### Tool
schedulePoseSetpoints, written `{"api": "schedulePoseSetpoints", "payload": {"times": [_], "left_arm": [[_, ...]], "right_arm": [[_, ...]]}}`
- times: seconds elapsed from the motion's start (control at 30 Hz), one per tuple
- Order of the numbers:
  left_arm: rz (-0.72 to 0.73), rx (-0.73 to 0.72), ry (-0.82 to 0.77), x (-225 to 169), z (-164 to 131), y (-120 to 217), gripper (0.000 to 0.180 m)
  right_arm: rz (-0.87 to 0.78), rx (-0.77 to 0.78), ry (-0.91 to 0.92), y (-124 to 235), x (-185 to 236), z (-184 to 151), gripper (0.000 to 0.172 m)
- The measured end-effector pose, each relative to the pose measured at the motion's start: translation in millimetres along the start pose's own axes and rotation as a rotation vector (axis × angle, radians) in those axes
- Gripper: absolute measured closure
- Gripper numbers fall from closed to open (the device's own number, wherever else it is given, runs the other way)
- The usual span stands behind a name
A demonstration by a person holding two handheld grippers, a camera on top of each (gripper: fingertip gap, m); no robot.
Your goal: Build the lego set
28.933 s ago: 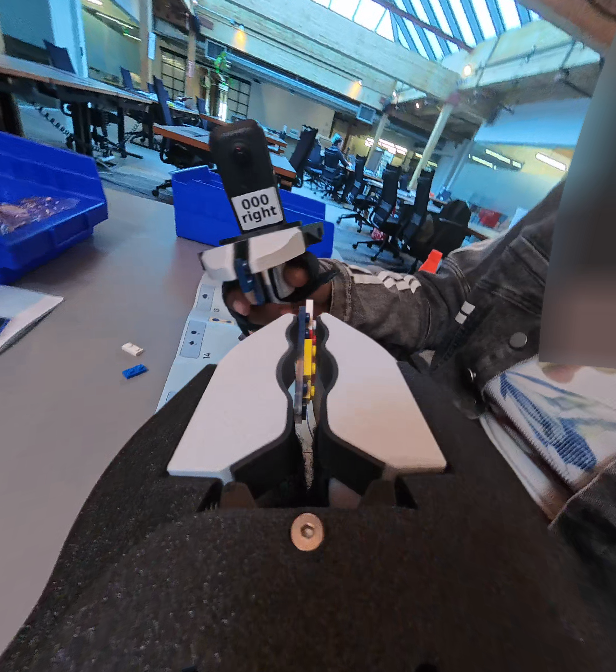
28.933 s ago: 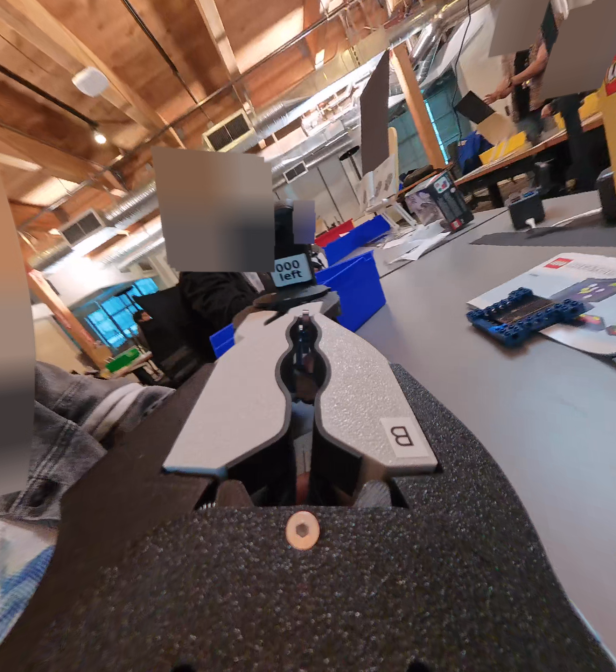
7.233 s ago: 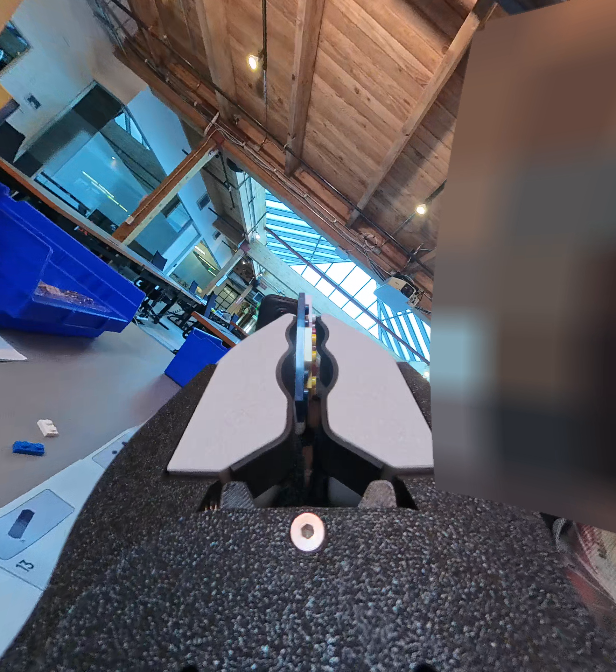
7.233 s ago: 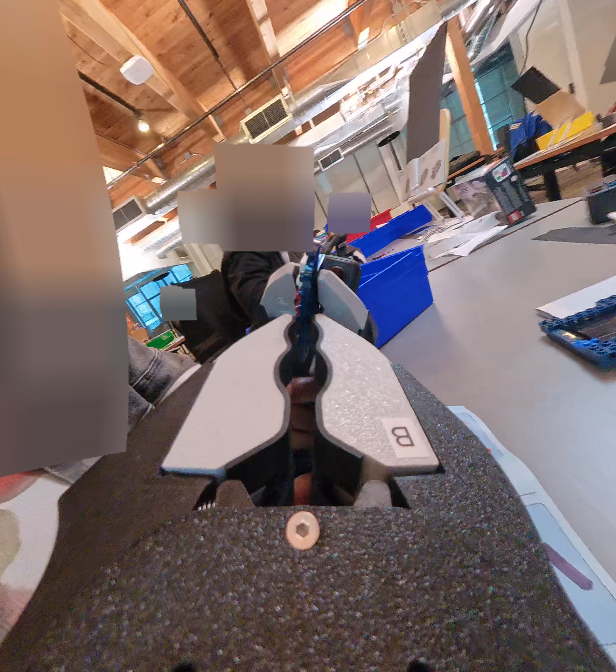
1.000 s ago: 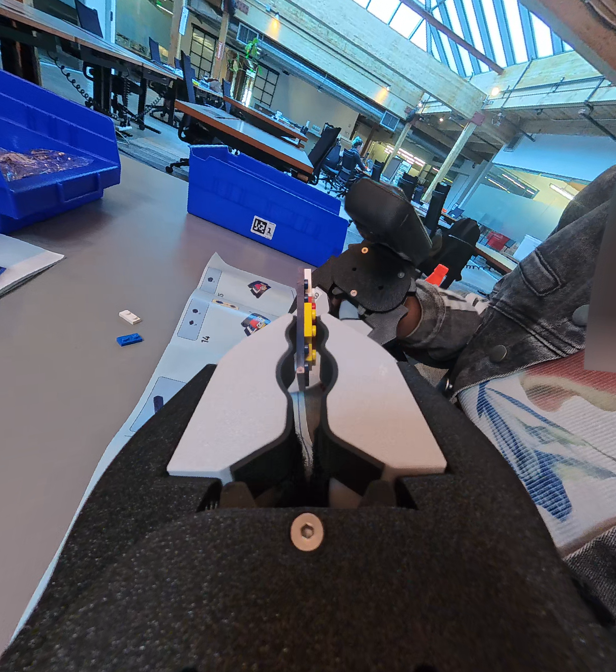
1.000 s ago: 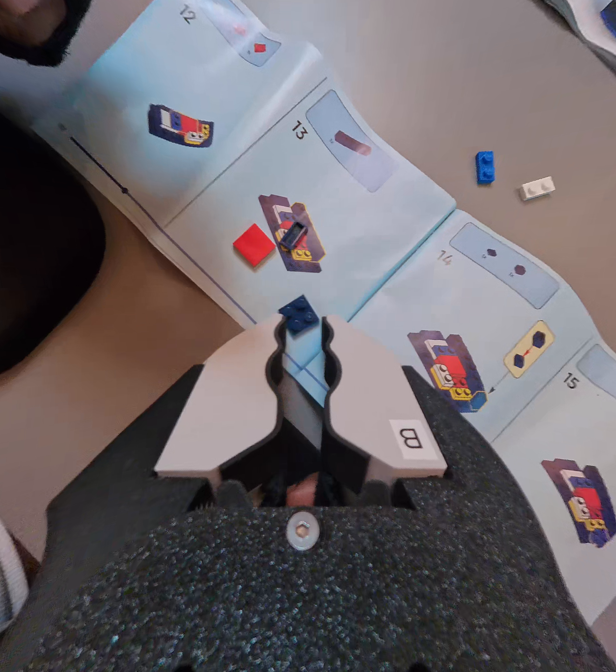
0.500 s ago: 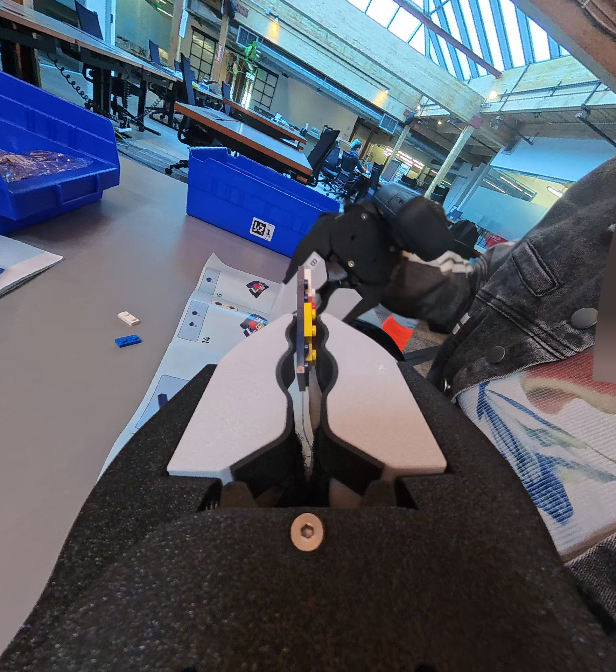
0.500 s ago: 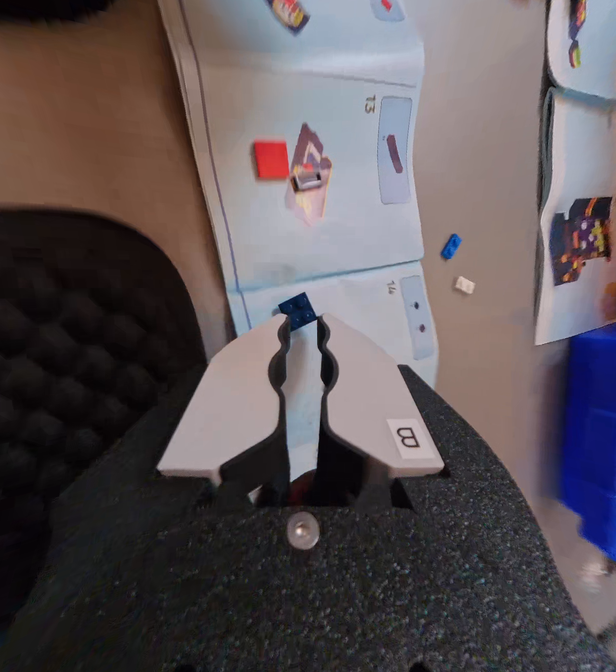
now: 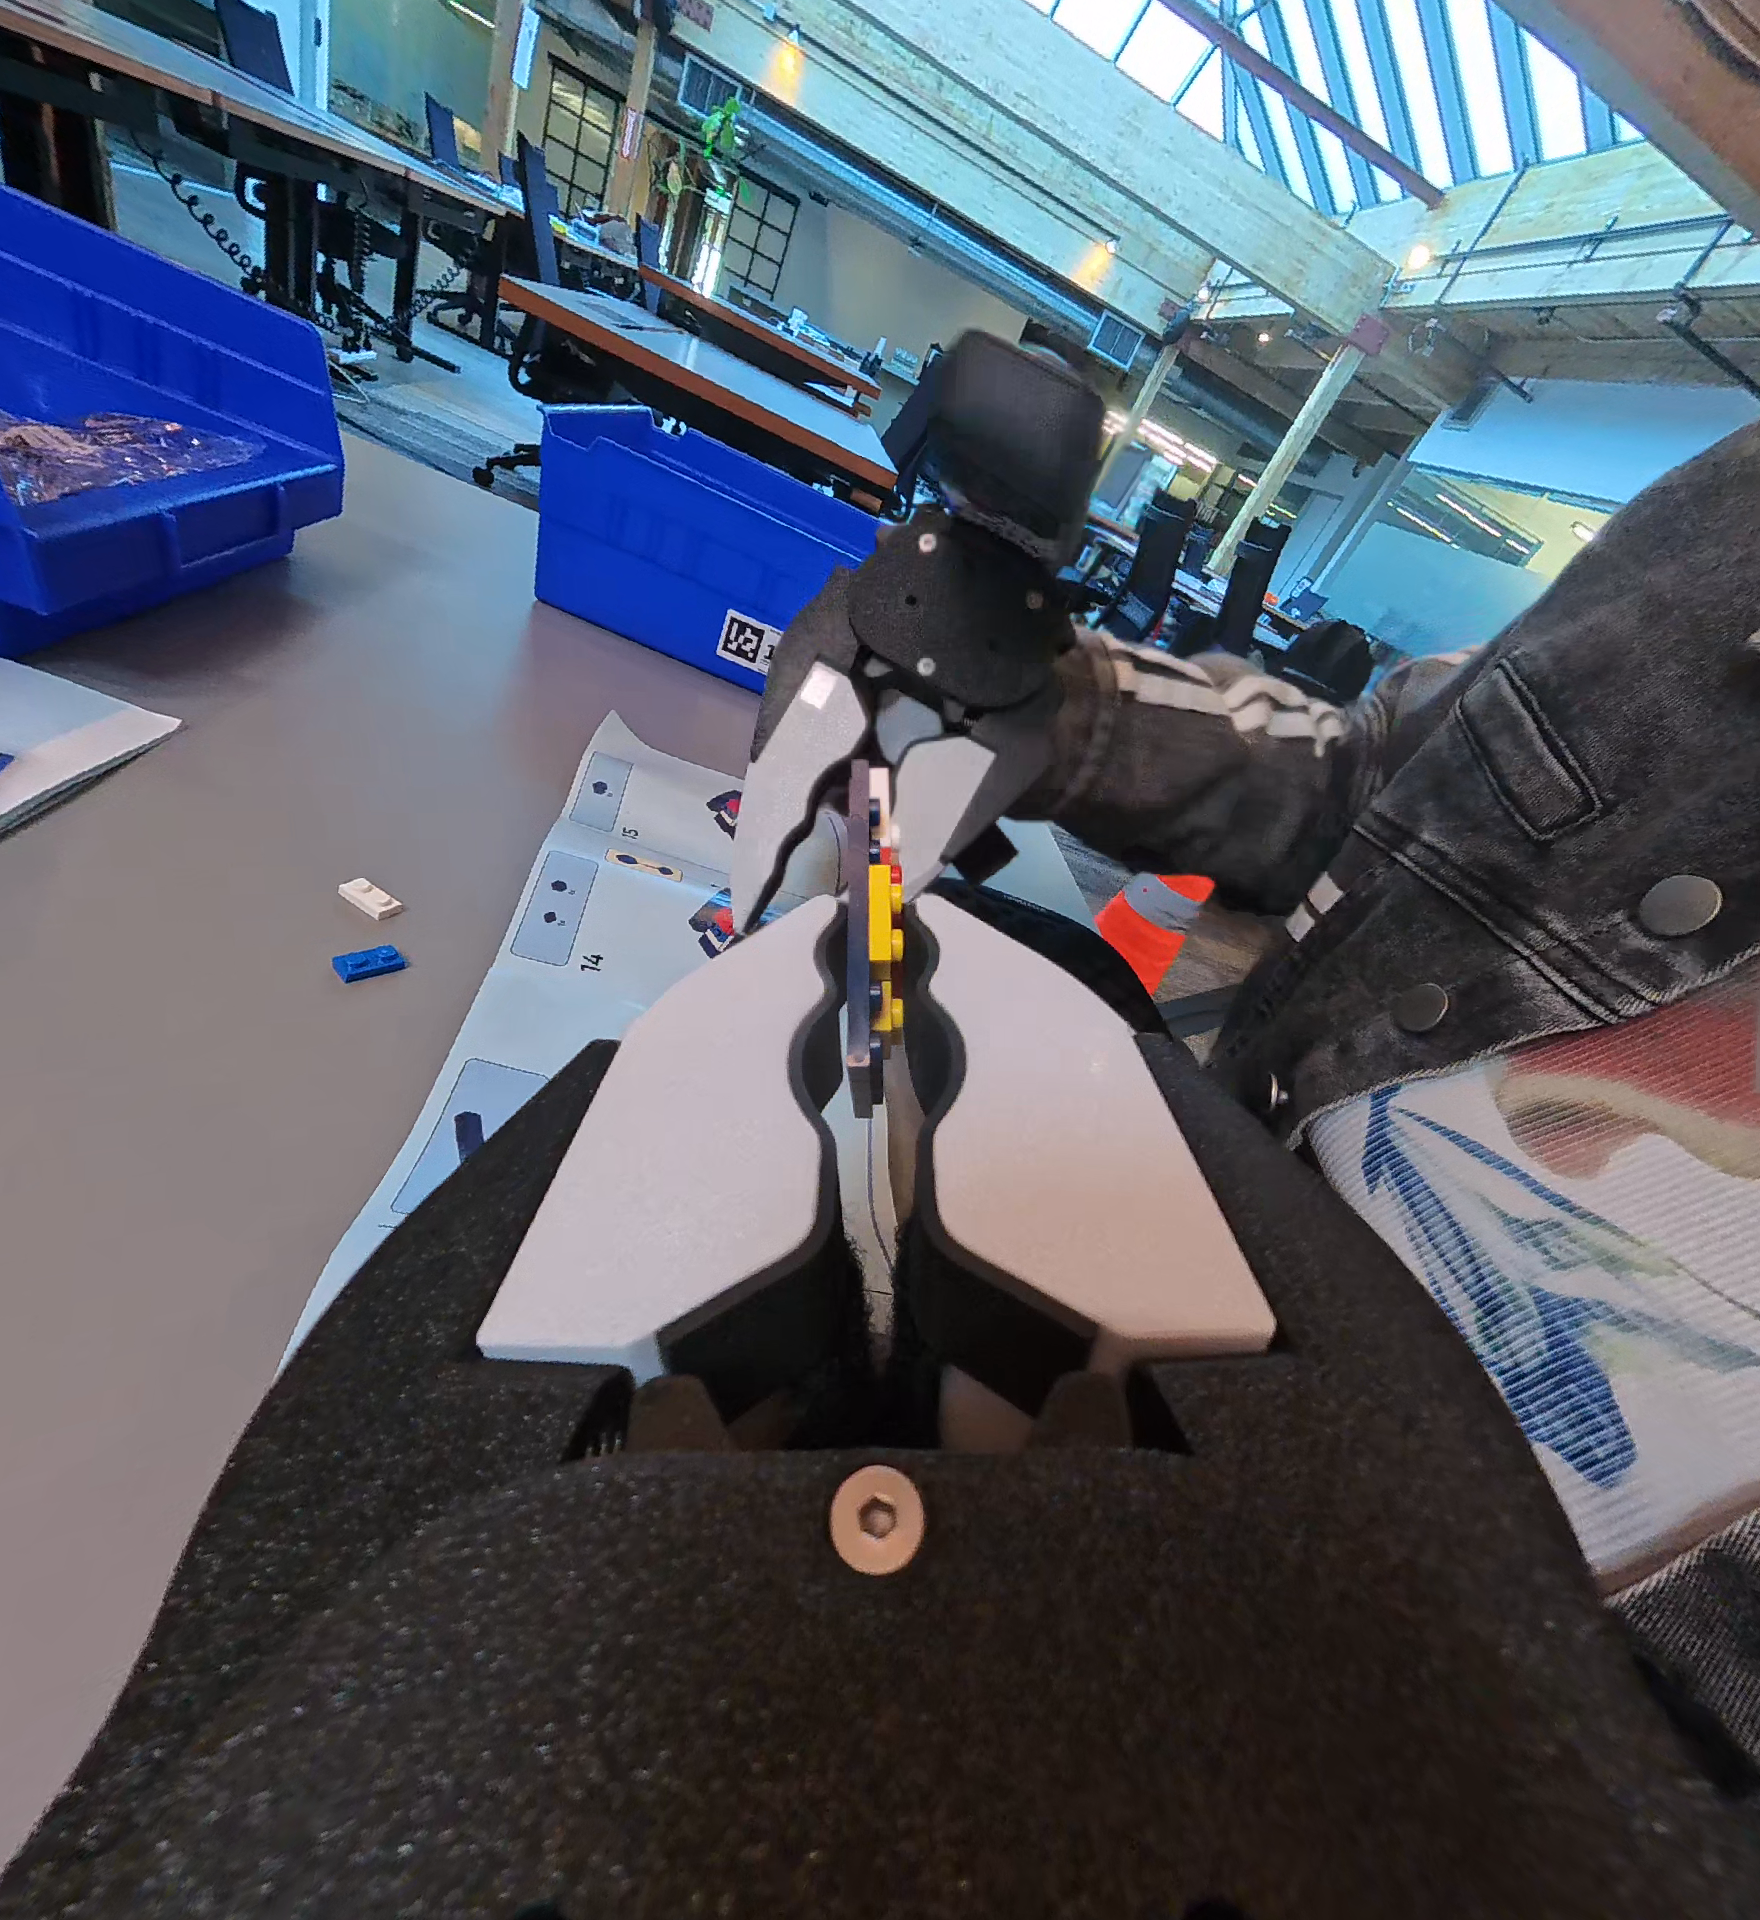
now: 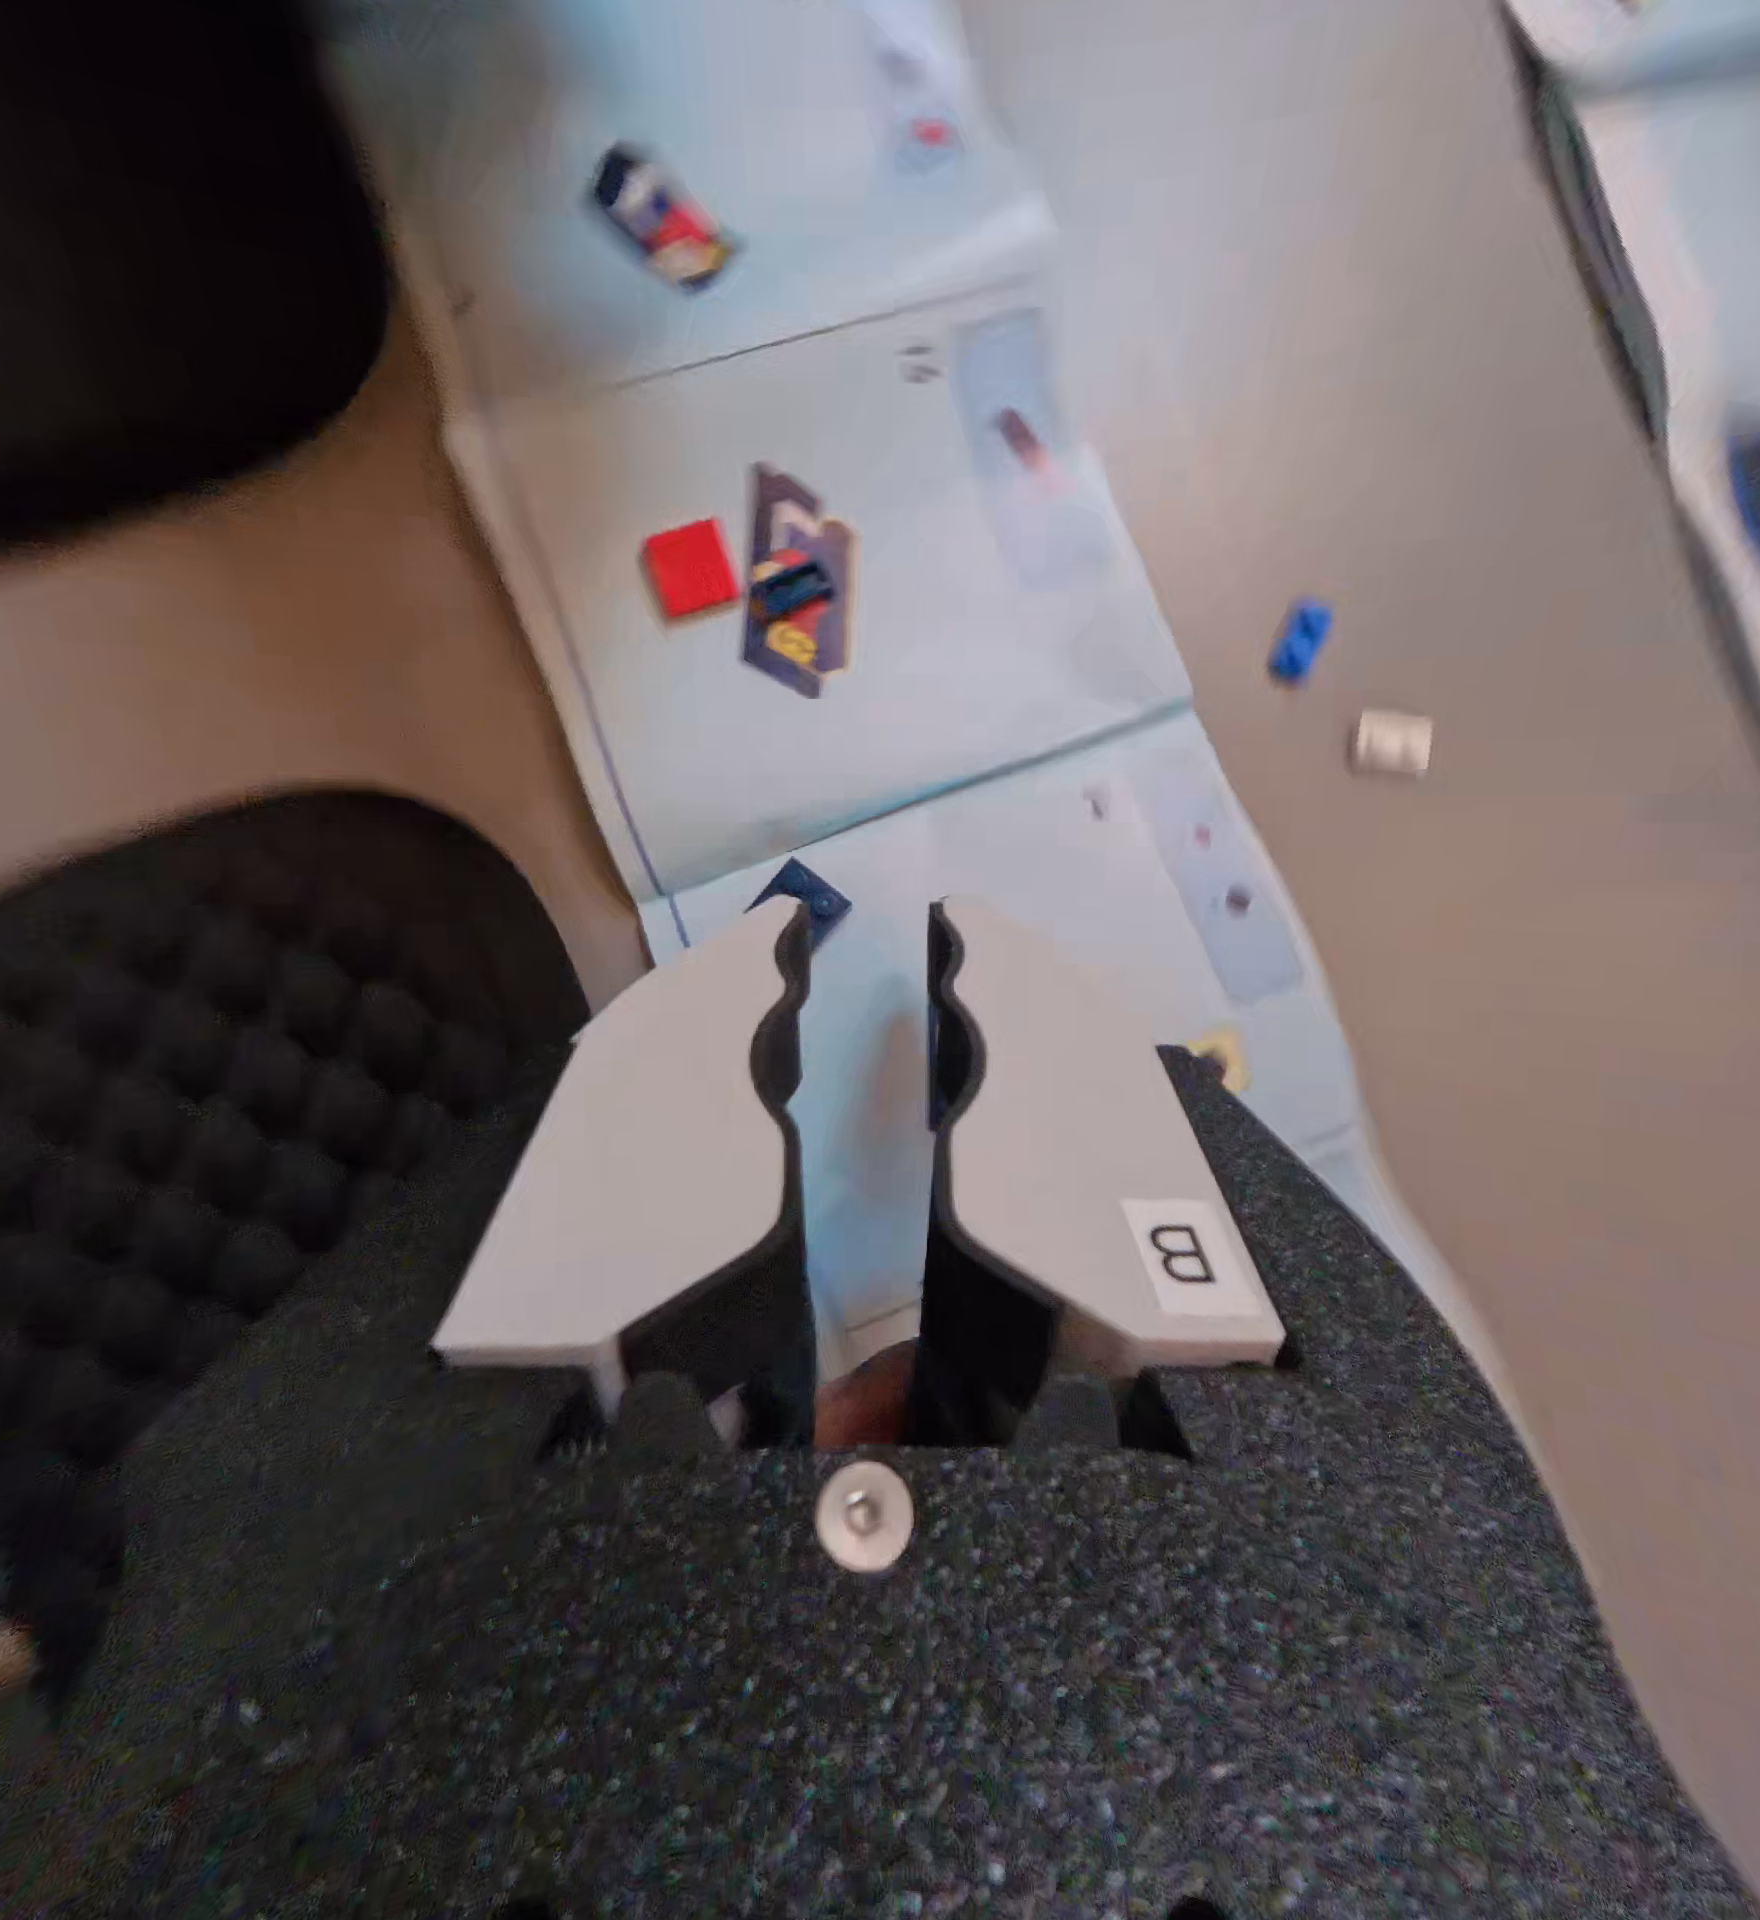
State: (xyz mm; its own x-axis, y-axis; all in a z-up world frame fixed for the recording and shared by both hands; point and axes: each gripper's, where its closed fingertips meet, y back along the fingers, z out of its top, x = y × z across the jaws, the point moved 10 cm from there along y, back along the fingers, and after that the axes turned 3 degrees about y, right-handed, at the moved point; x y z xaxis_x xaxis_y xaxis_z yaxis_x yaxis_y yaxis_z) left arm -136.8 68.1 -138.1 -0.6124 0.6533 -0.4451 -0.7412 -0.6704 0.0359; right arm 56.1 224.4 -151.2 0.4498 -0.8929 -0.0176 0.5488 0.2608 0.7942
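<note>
Right wrist view: lettered sticker [image 10: 1185, 1255] on fingers [image 10: 1063, 1143]

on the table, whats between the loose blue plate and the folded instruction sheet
Bare grey table only. In the left wrist view the blue plate lies left of the instruction sheet, with the white plate just behind it, not between them.

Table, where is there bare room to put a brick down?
The table is bare left of the instruction sheet, below the white plate and blue plate. It is crowded towards the blue bins and on the sheet itself.
</note>
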Motion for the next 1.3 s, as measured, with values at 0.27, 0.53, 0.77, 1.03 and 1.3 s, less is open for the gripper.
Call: {"api": "schedulePoseSetpoints", "payload": {"times": [0.27,0.53,0.77,1.03,1.3], "left_arm": [[-0.019,-0.014,0.028,1,-1,0,0.173],[-0.017,-0.014,0.026,1,-1,-1,0.173],[0.0,-0.02,0.027,2,-1,0,0.173],[0.007,-0.027,0.03,1,0,0,0.173],[0.015,-0.016,0.025,2,-1,1,0.173]], "right_arm": [[-0.152,-0.097,-0.334,-11,24,-20,0.144],[-0.266,0.003,-0.184,-21,34,-8,0.156],[-0.508,0.102,0.366,-19,55,8,0.156],[-0.317,0.17,0.599,13,40,1,0.156],[0.09,0.048,0.45,38,22,-11,0.156]]}}
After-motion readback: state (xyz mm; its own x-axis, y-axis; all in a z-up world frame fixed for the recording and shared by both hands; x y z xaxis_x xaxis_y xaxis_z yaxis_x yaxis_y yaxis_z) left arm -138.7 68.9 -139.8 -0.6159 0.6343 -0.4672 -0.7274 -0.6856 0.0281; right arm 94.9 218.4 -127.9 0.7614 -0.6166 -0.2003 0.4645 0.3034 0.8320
